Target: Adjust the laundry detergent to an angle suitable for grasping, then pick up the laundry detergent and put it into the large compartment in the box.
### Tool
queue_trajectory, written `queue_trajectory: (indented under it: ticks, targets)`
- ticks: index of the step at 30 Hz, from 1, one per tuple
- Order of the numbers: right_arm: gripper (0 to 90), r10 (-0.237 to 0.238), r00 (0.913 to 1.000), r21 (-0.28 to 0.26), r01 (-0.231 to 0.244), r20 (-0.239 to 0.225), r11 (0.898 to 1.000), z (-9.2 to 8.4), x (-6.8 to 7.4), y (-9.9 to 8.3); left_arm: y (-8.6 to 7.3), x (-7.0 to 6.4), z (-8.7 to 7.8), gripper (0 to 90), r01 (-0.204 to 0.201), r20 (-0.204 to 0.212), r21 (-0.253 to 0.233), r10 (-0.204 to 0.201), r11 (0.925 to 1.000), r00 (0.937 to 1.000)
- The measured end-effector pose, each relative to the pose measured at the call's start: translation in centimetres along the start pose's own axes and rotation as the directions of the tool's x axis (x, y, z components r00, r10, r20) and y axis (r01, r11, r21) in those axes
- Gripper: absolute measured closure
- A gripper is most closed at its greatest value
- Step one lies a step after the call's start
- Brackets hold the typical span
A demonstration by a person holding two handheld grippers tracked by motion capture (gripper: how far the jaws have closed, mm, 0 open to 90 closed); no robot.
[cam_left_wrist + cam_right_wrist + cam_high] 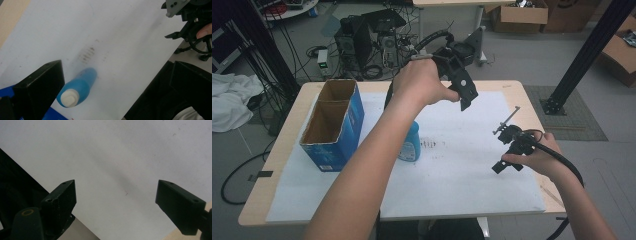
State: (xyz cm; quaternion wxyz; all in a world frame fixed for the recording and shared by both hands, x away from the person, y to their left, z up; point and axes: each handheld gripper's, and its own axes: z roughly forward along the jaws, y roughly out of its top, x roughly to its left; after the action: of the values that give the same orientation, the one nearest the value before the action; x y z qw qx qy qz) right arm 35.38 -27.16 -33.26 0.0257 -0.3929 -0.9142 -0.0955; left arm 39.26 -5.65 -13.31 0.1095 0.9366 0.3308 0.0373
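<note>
A blue bottle [412, 146] with a white cap [69, 98] stands upright on the white sheet [462, 170], partly hidden by the left forearm in the high view. My left gripper [463, 97] is held high above the table's far middle, open and empty. In the left gripper view, it [116, 67] looks down on the bottle [80, 86], which sits near the left jaw. My right gripper [503, 161] hovers low over the sheet at the right. Its jaws [115, 182] stand wide apart with nothing between them.
An open blue cardboard box [332, 125] stands at the table's left, next to the bottle. A dark smudge [432, 144] marks the sheet's middle. The wooden table edge [287, 130] frames the sheet. Computer gear and cables [367, 45] lie on the floor beyond.
</note>
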Motion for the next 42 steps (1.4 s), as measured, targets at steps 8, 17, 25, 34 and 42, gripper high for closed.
queue_trajectory:
  ticks: [8,17,25,34,42]
  targets:
    - [17.3,-0.002,1.0000,0.008,0.002,0.006,1.000,-0.2,0.0,0.0,0.0,0.1,0.3,0.1,-0.005,0.008,0.005,0.005,1.0000,1.0000]
    - [17.3,0.001,1.0000,0.004,-0.001,0.003,1.000,-0.2,0.1,-0.2,-0.3,0.1,-0.2,0.1,-0.008,0.003,0.000,0.008,1.0000,1.0000]
    - [17.3,-0.001,1.0000,0.008,0.001,0.000,1.000,0.0,-0.3,0.0,-0.8,0.7,-0.9,0.2,-0.019,0.005,-0.009,0.019,0.9998,0.9998]
    - [17.3,-0.001,1.0000,0.002,0.001,-0.002,1.000,-0.2,-0.5,0.3,-1.7,1.8,-1.1,0.5,-0.038,0.013,-0.007,0.039,0.9992,0.9992]
    - [17.3,-0.005,1.0000,0.000,0.005,-0.006,1.000,-0.1,-0.5,0.3,-3.0,2.8,-1.7,1.3,-0.093,0.025,-0.025,0.094,0.9953,0.9953]
